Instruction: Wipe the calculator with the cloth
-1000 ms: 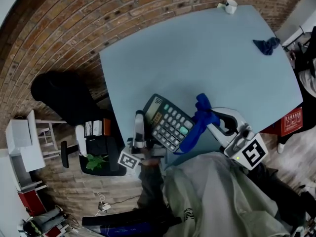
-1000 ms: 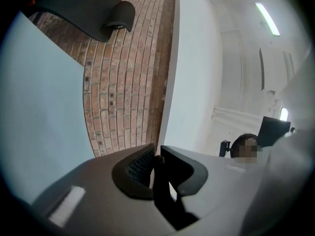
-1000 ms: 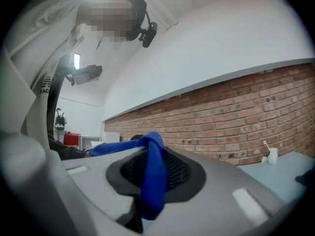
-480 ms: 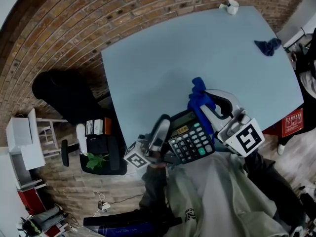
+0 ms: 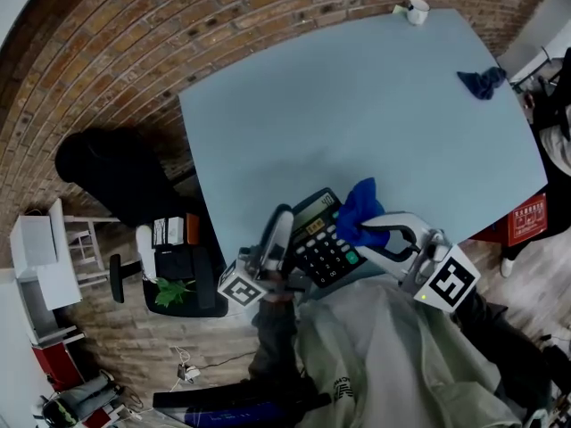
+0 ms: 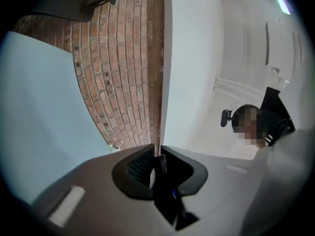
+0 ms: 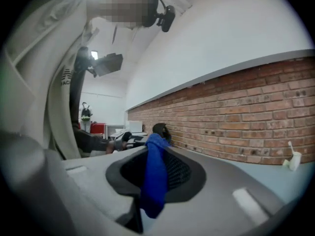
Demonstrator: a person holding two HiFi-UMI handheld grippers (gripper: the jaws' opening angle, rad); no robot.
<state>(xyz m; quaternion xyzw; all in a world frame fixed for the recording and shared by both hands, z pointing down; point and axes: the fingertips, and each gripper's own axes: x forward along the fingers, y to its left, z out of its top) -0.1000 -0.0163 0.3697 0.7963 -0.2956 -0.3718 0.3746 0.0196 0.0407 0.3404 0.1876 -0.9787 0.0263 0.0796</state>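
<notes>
**Cloth comes down onto the calculator's keys**

Half a second ago the blue cloth [image 5: 358,207] stood bunched above the calculator's top edge. Now it has dropped and sits on the upper right part of the calculator [image 5: 318,242], covering the area beside the display. The calculator itself has shifted a little to the left in the head view and now lies tilted, display end pointing up and away from the person.

The left gripper [image 5: 283,232] has its jaws drawn together on the calculator's left edge. In the left gripper view the dark, thin edge of the calculator [image 6: 165,196] runs between the two pads. The right gripper [image 5: 368,231] is clamped on the cloth, and in the right gripper view the blue fabric [image 7: 155,167] hangs in a fold between the jaws and down past them.

Calculator and cloth sit at the near edge of the light blue table [image 5: 357,105], close against the person's grey top [image 5: 384,355]. Whether the calculator touches the tabletop cannot be told.

Far across the table, well apart from the work, a second blue rag [image 5: 482,81] lies near the right edge. A white cup [image 5: 416,11] stands at the far corner.
</notes>
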